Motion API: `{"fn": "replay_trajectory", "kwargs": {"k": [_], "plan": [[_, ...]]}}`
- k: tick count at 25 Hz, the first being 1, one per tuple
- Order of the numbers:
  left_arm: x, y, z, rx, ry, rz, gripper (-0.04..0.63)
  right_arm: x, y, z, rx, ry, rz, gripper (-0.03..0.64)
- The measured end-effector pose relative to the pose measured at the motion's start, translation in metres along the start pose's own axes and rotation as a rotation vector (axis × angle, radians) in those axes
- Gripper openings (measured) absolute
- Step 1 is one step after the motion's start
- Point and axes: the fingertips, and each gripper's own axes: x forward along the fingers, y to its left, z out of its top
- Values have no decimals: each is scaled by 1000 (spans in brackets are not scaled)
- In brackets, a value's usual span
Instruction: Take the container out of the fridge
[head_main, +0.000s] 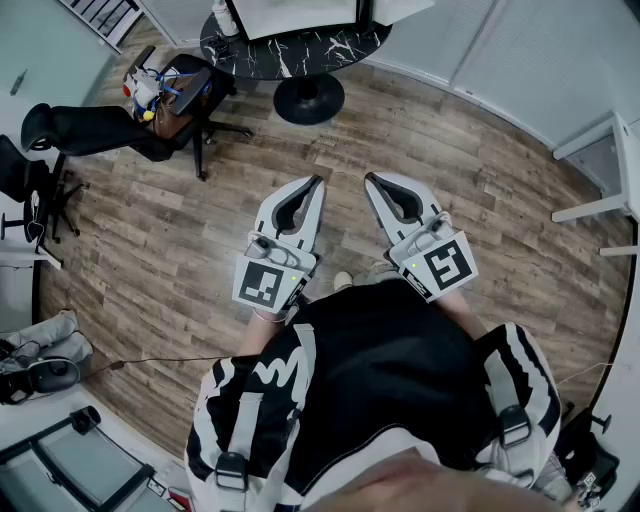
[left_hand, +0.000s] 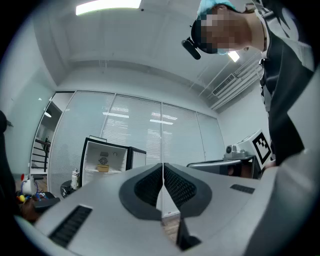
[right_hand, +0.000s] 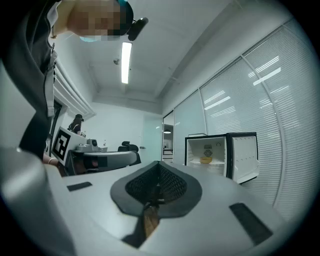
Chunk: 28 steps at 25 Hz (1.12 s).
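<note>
The container (right_hand: 205, 160) sat on a shelf inside the open fridge (right_hand: 192, 150), well apart from both tongs, with the whole room still to cross. It looked small, yellow and shallow, like a bowl, wider than tall, its width running across the shelf. The white fridge door (right_hand: 244, 156) hung open at the frame's right. In the right gripper view the container lay right of the line of the tongs. In the left gripper view it lay at middle left. We judged neither hand plainly nearer. The left tongs (head_main: 318, 182) and right tongs (head_main: 370, 178) were both closed, with nothing between them, side by side over the wooden floor (head_main: 150, 250).
</note>
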Motion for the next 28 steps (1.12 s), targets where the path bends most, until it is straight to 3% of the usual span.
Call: {"fn": "replay_trajectory", "kwargs": {"k": [14, 28], "plan": [[-6, 9, 6, -2, -8, 17, 15, 5, 7, 7, -8, -10, -1, 11], [1, 8, -4, -17, 7, 11, 15, 1, -3, 1, 60, -35, -20, 11]]}}
